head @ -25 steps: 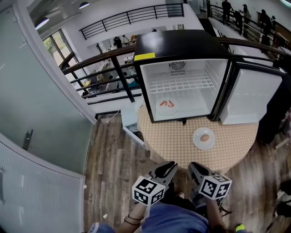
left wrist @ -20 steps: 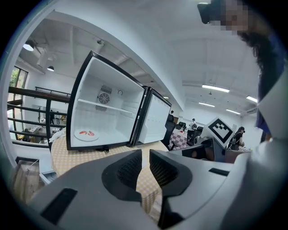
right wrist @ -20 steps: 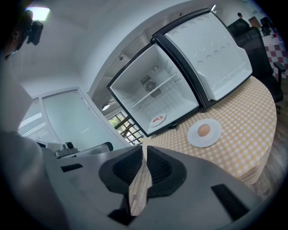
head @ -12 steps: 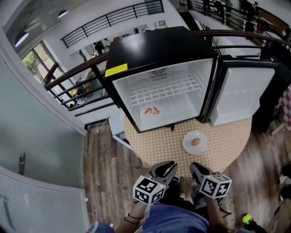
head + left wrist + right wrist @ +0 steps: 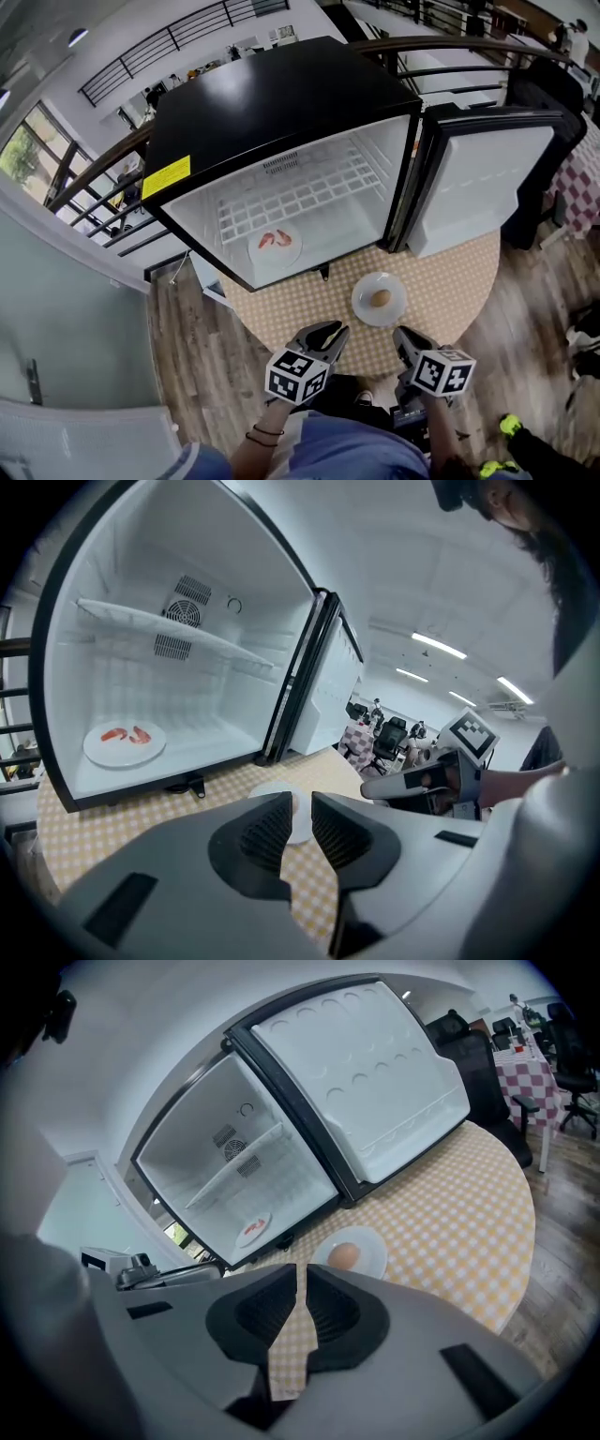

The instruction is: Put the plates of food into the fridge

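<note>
A white plate with shrimp (image 5: 275,243) lies on the floor of the open black fridge (image 5: 281,103); it also shows in the left gripper view (image 5: 124,742) and the right gripper view (image 5: 253,1228). A second white plate with a brown bun (image 5: 379,299) sits on the checked round table (image 5: 450,281), just ahead of both grippers (image 5: 349,1252). My left gripper (image 5: 326,330) hangs at the table's near edge, its jaws a narrow gap apart (image 5: 302,803), empty. My right gripper (image 5: 403,336) is beside it, jaws nearly touching (image 5: 301,1274), holding nothing.
The fridge door (image 5: 478,183) stands swung open to the right. A wire shelf (image 5: 291,197) spans the fridge's upper half. Black railings (image 5: 112,202) run behind the fridge. Wood floor (image 5: 206,337) lies left of the table.
The head view has closed in on the fridge, which now looks larger and sits further left. Both grippers keep the same stance near the table's edge, and the bun plate is nearer to them.
</note>
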